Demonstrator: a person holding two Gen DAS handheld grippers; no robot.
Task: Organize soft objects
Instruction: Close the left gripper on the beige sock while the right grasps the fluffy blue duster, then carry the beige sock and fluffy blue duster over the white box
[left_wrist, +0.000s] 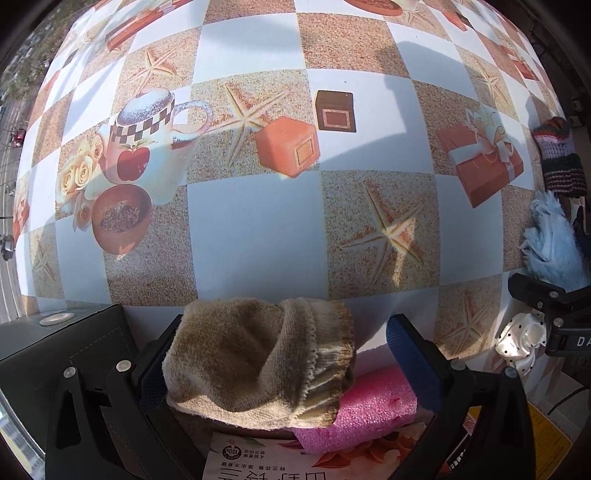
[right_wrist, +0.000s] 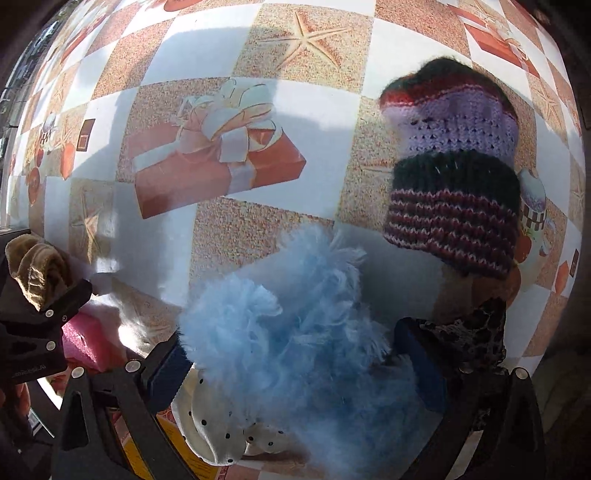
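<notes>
A beige sock (left_wrist: 258, 365) is held between the left gripper (left_wrist: 280, 365) pads above a pink foam piece (left_wrist: 369, 410); fluffy blue fabric (right_wrist: 291, 332) is clamped in the right gripper (right_wrist: 295, 362). A striped knit hat (right_wrist: 454, 177) lies beyond, so sorting looks barely underway with 2 items mid-carry

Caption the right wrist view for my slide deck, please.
Right gripper around a fluffy blue item, a striped knit piece lying beyond on the patterned tablecloth.
</notes>
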